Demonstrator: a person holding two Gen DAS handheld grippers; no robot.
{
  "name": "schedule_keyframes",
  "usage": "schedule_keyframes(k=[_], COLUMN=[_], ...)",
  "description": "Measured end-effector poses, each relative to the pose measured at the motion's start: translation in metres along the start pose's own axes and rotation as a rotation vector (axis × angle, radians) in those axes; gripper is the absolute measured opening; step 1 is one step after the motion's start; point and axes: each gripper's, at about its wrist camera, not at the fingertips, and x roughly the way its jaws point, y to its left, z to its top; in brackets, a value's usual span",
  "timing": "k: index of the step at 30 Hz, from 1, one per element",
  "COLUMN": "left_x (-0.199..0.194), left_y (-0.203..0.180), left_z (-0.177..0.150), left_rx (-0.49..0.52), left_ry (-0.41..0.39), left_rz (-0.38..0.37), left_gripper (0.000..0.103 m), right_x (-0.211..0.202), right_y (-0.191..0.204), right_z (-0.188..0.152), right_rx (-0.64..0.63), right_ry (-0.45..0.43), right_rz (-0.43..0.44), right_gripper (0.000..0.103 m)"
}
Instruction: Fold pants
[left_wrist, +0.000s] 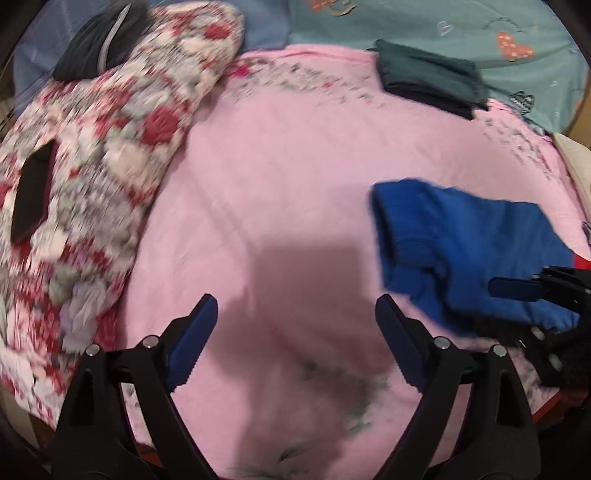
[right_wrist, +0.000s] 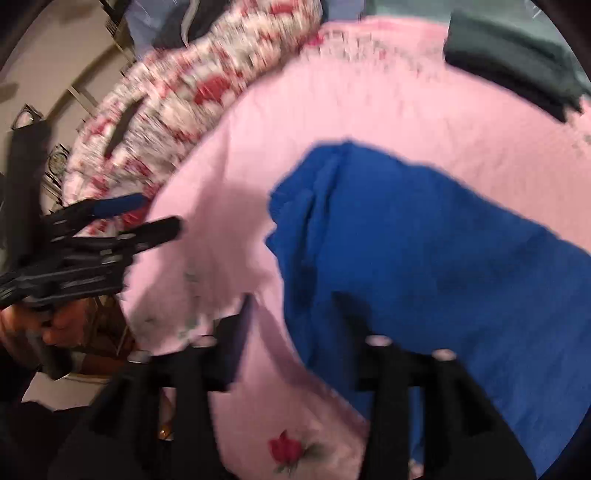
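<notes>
The blue pants (left_wrist: 465, 243) lie bunched on the pink bed sheet (left_wrist: 280, 177), at the right in the left wrist view, and fill the right half of the right wrist view (right_wrist: 424, 258). My left gripper (left_wrist: 295, 332) is open and empty over bare sheet, left of the pants; it also shows at the left of the right wrist view (right_wrist: 155, 218). My right gripper (right_wrist: 291, 325) is open, its right finger over the pants' near edge; the view is blurred. It shows at the right edge of the left wrist view (left_wrist: 524, 288).
A red, white and grey patterned quilt (left_wrist: 92, 177) is heaped along the left of the bed. A folded dark green garment (left_wrist: 432, 74) lies at the far right on the sheet. A teal blanket (left_wrist: 443, 26) lies behind it. A dark garment (left_wrist: 99, 40) rests on the quilt.
</notes>
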Motion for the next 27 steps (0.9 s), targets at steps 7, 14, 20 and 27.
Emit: schedule_keyframes(k=[7,14,20,27], left_x=[-0.001,0.067,0.045,0.002], left_y=[-0.104,-0.141,-0.139,-0.218], left_z=[0.037,-0.013,0.015,0.033], left_rx=[0.186,0.473,0.390,0.397], left_ry=[-0.083,-0.008,0.060,-0.023], left_rz=[-0.287,-0.090,-0.048,-0.056], left_gripper=[0.089,0.091,0.090,0.090], right_x=[-0.092,-0.142,-0.270,-0.307], right_y=[-0.073,-0.178,-0.218,-0.293], right_z=[-0.063,-0.160,-0.231,-0.292], right_rx=[0.277,0.513,0.740,0.913], right_ry=[-0.163,-0.095,-0.377,-0.460], right_rz=[-0.190,-0.464,-0.599,-0.633], right_gripper=[0.055,0.047,0.066,0.077])
